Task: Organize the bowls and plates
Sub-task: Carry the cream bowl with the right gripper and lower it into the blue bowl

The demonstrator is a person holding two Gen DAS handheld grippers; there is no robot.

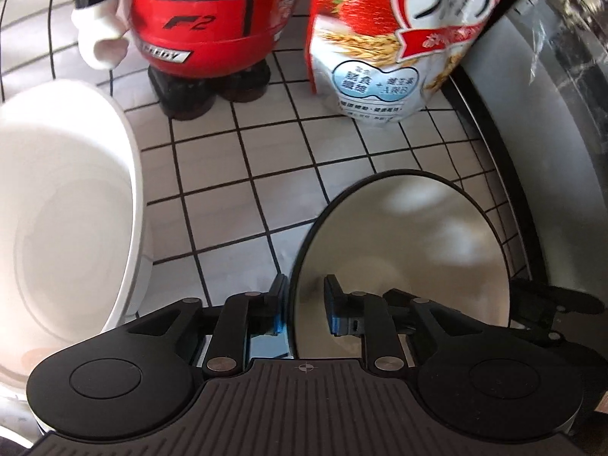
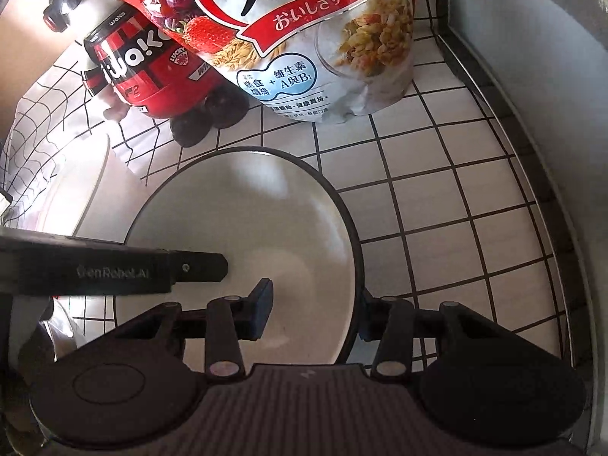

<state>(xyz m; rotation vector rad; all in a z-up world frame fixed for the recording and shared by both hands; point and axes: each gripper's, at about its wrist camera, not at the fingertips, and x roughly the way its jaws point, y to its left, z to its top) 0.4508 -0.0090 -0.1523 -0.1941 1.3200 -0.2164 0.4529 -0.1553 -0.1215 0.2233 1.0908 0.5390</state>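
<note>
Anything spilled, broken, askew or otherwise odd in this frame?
No spills or damage visible. The one oddity: both grippers straddle the rim of the same dark-rimmed bowl at once, the left gripper on one side and the right gripper on the opposite side. The white bowl, cereal bag and red figure stand undisturbed.

Right hand-held gripper [image 2: 311, 300] straddles bowl [image 2: 243, 235] rim.
</note>
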